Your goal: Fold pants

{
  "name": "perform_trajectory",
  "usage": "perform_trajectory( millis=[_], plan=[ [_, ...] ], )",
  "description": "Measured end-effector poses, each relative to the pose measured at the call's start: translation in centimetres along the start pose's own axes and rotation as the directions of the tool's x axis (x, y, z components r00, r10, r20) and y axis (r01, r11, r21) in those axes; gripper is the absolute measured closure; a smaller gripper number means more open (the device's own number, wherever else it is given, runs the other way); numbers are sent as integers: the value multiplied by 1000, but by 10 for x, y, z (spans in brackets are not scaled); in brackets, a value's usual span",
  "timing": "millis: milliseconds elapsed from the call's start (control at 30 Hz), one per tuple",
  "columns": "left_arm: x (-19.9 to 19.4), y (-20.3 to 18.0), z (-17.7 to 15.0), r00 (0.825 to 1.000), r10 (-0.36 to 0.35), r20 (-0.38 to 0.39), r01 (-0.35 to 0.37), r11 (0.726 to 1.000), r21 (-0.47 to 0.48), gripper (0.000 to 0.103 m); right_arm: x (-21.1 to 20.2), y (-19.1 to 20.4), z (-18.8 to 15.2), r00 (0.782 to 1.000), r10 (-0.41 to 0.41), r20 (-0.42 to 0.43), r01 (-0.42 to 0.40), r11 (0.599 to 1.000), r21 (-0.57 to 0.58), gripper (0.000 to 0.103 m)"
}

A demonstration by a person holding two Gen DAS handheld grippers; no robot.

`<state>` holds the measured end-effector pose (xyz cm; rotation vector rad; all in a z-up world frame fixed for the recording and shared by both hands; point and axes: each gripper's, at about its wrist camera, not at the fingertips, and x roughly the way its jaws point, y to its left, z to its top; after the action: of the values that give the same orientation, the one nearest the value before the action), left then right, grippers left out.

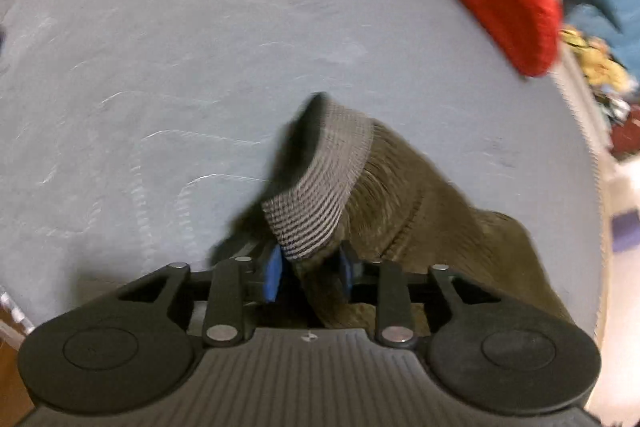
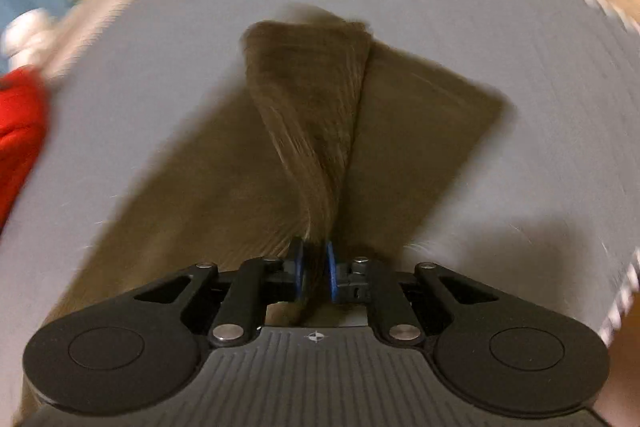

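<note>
Pants [image 2: 304, 115] of soft, limp olive cloth sag on the grey bed [image 1: 160, 67] — left tool [image 1: 308, 267] pinches the ribbed waistband [image 1: 320, 179], right tool [image 2: 314, 267] pinches a bunched fold; light, best held at band and hem.

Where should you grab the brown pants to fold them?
Grab the pants at the striped waistband, coming from above. It's a thick, firm edge that stands up off the bed, so it pinches easily. The left gripper already holds it there.
</note>
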<state>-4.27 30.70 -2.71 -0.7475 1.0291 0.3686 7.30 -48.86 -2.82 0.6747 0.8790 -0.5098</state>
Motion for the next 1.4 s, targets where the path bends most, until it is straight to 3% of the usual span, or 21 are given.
perform_trajectory(
  millis=[67, 100, 167, 267, 433, 500, 600, 633, 700, 733, 767, 800, 933, 1067, 1100, 1133, 1167, 1200, 1267, 1400],
  plan=[
    [-9, 0, 2, 997, 35, 62, -36, 999, 11, 61, -3, -15, 15, 998, 2, 68, -4, 1000, 28, 80],
    [-14, -1, 3, 994, 55, 97, -57, 998, 15, 55, -7, -20, 22, 994, 15, 104, -19, 999, 38, 67],
    [-25, -7, 5, 978, 96, 185, -101, 995, 15, 55, -9, -24, 32, 986, 61, 154, -66, 997, 30, 48],
    [-34, -22, 3, 957, 111, 268, -128, 991, 45, 53, 3, -20, 42, 980, 109, 167, -111, 994, 6, 45],
    [-23, -63, -10, 958, 70, 278, -134, 967, 218, 53, 26, -8, 45, 986, 59, 159, -52, 997, -48, 44],
    [-17, -84, -19, 960, 44, 278, -137, 935, 327, 53, 32, -3, 46, 986, 58, 153, -47, 996, -74, 44],
    [-1, -122, -43, 968, -2, 250, -141, 824, 549, 50, 32, 7, 45, 983, 54, 173, -29, 989, -146, 40],
    [6, -136, -55, 973, -20, 231, -132, 772, 622, 50, 32, 11, 44, 983, 35, 182, -2, 984, -178, 40],
    [21, -152, -71, 982, -39, 187, -103, 718, 689, 50, 34, 12, 42, 980, -15, 197, 58, 976, -212, 45],
    [28, -159, -79, 988, -44, 151, -78, 699, 711, 50, 33, 9, 43, 977, -41, 210, 83, 977, -195, 52],
    [36, -165, -86, 992, -46, 114, -52, 685, 727, 50, 30, 2, 46, 974, -63, 219, 99, 983, -157, 80],
    [36, -162, -97, 995, -49, 93, -36, 675, 737, 50, 27, -8, 49, 971, -74, 226, 99, 990, -99, 95],
    [54, -174, -120, 999, -45, -28, 49, 598, 800, 50, 22, -49, 51, 980, -82, 181, 66, 993, 97, 96],
    [79, -174, -146, 988, 53, -148, 99, 517, 850, 50, 19, -66, 47, 982, -50, 180, 22, 988, 155, 93],
    [82, -174, -158, 987, 74, -142, 93, 458, 884, 50, 16, -68, 47, 979, -85, 185, 53, 984, 172, 82],
    [81, -175, -165, 989, 75, -127, 85, 418, 905, 51, 11, -70, 45, 973, -121, 196, 83, 978, 192, 72],
    [80, -175, -168, 989, 74, -127, 86, 406, 910, 52, 7, -72, 44, 969, -141, 204, 96, 972, 217, 52],
    [78, -175, -168, 988, 70, -140, 100, 411, 906, 55, 5, -77, 45, 967, -152, 207, 100, 965, 241, 49],
    [74, -174, -168, 982, 44, -183, 148, 419, 896, 55, 8, -83, 49, 979, -97, 182, 48, 965, 257, 49],
    [70, -181, -170, 983, 5, -186, 166, 423, 890, 55, 25, -89, 50, 990, 12, 143, -52, 958, 281, 48]
  ],
)
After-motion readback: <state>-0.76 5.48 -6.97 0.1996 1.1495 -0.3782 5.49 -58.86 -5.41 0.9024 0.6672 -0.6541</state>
